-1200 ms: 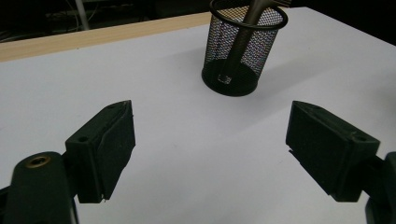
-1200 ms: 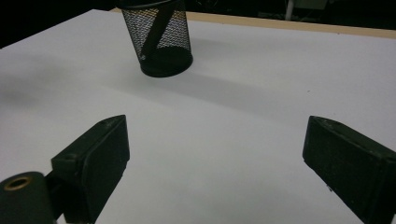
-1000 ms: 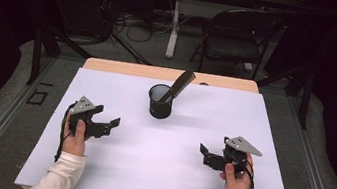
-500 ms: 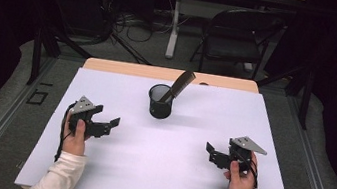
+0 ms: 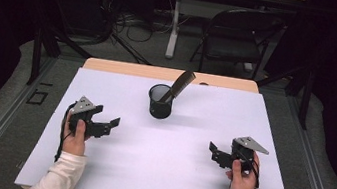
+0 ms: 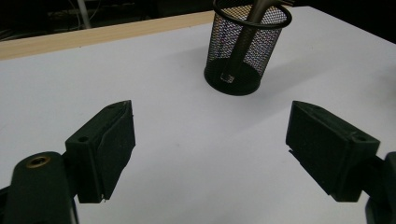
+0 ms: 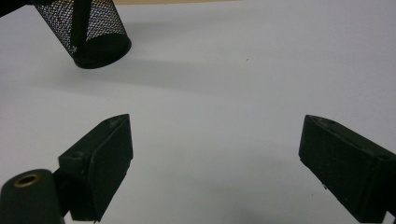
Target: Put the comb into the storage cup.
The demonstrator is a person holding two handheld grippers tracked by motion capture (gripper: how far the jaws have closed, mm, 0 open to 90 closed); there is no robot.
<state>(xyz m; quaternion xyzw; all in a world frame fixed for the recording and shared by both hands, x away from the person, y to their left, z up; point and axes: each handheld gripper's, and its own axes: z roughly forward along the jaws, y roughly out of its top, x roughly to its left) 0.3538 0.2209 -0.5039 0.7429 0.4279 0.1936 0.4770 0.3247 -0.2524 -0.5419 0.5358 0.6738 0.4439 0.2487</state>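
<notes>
Both tools, left tool (image 5: 110, 125) and right tool (image 5: 215, 153), rest wide open and empty on the worktop (image 5: 169, 175). The comb (image 5: 181, 85) (light, stiff) stands in the far mesh cup (image 5: 160, 104). Grip its exposed upper end.

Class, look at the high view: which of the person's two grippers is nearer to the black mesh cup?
Left. The left gripper sits just short of the mesh cup, to its left; the right gripper lies farther off, to its right.
</notes>
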